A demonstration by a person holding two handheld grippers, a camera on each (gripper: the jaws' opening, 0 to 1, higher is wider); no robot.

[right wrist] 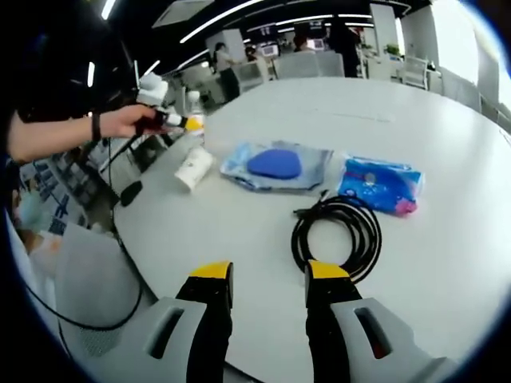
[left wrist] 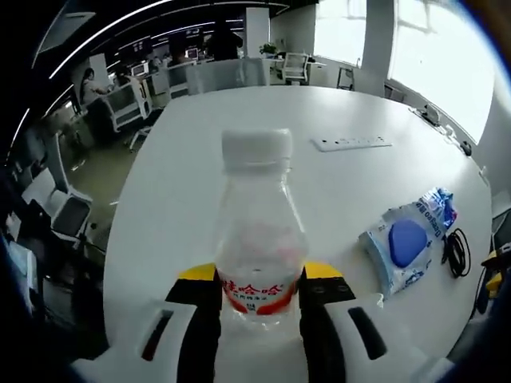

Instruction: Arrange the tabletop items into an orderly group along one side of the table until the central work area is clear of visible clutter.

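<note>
A clear plastic water bottle [left wrist: 257, 231] with a white cap and a red label stands upright between my left gripper's [left wrist: 257, 281] yellow-tipped jaws, which are shut on its lower body above the white table [left wrist: 343, 183]. In the right gripper view a person's hand holds that left gripper [right wrist: 169, 120] with the bottle [right wrist: 194, 108] at the table's far left edge. My right gripper [right wrist: 270, 279] hangs open over the near table edge with nothing between its fingers. Just beyond it lies a coiled black cable [right wrist: 337, 227].
A clear bag with a blue oval item [right wrist: 275, 165] [left wrist: 406, 242], a blue packet [right wrist: 382, 183] [left wrist: 439, 206] and a white cylinder on its side [right wrist: 194, 167] lie mid-table. A white power strip [left wrist: 351, 143] lies farther back. Office chairs [left wrist: 68, 211] stand beyond the left edge.
</note>
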